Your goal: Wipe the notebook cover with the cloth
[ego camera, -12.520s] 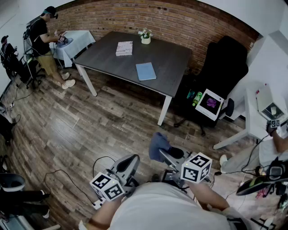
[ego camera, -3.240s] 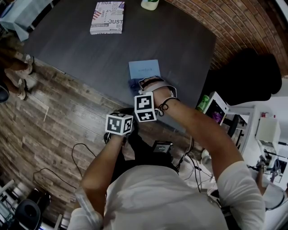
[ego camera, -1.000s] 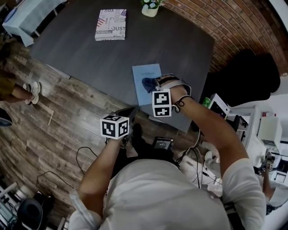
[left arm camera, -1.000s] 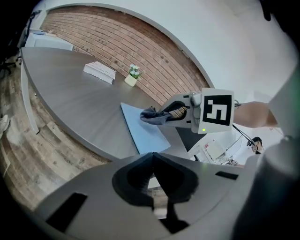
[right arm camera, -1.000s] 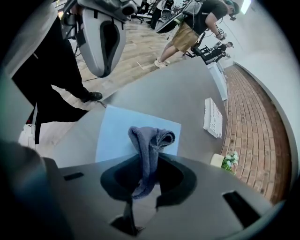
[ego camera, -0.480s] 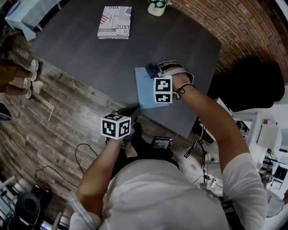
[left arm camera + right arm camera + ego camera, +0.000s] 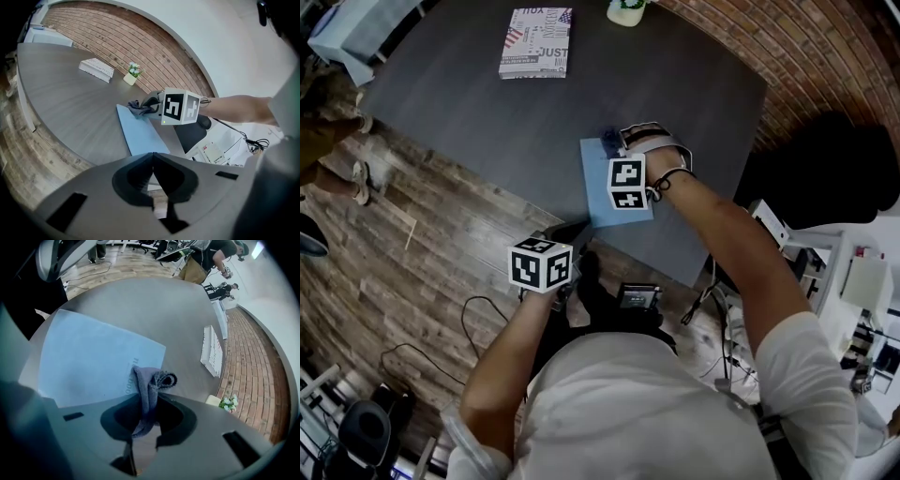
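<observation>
Fingers of the right gripper (image 7: 146, 401) are clamped on a crumpled grey-blue cloth (image 7: 149, 383), whose bunched free end lies on the pale blue rectangular notebook (image 7: 89, 357), at the cover's far end in the head view. That notebook lies flat on the dark grey wooden table (image 7: 487, 122), close to its near edge. Fingers of the left gripper (image 7: 152, 159) are pressed together with nothing between them, held off the table's near side above the plank floor (image 7: 441, 253). A printed book (image 7: 534, 42) lies well apart, across the table
</observation>
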Action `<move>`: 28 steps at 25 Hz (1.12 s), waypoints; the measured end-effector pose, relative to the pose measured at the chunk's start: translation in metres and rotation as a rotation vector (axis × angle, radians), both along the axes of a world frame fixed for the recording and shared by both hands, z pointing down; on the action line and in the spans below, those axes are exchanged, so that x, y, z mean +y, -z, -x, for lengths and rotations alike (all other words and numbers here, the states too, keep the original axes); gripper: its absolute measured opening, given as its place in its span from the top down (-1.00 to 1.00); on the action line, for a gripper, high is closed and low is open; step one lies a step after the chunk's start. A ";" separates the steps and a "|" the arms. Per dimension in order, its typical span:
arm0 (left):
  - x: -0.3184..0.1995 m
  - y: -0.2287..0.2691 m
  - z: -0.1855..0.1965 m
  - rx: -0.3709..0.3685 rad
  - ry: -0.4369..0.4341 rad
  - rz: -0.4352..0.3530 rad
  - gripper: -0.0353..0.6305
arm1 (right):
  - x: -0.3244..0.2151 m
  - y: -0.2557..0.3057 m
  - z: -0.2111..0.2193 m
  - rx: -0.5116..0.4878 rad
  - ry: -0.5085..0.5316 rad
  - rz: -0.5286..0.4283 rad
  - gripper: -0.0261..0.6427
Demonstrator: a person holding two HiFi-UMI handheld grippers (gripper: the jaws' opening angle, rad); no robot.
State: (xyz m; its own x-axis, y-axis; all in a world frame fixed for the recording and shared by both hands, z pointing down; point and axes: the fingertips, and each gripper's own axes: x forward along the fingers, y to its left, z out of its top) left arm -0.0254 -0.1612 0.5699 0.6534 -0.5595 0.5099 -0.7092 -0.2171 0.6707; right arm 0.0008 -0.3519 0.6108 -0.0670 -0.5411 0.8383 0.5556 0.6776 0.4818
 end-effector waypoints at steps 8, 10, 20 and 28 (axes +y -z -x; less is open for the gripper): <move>0.004 -0.005 -0.005 -0.014 -0.024 0.009 0.87 | 0.021 -0.006 -0.009 -0.001 0.003 0.025 0.67; 0.005 -0.004 -0.008 -0.015 -0.032 0.008 0.87 | 0.028 -0.007 -0.011 0.006 0.011 0.031 0.67; 0.016 -0.001 -0.020 -0.014 -0.053 -0.002 0.87 | 0.059 -0.008 -0.020 0.001 0.002 0.058 0.67; 0.026 0.001 -0.028 -0.015 -0.063 -0.007 0.87 | 0.083 -0.009 -0.029 0.008 0.008 0.066 0.67</move>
State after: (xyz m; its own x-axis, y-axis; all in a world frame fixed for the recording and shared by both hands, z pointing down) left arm 0.0030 -0.1356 0.5686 0.6797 -0.5215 0.5158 -0.7039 -0.2663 0.6585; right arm 0.0300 -0.2686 0.6193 -0.0645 -0.4840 0.8727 0.5644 0.7036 0.4319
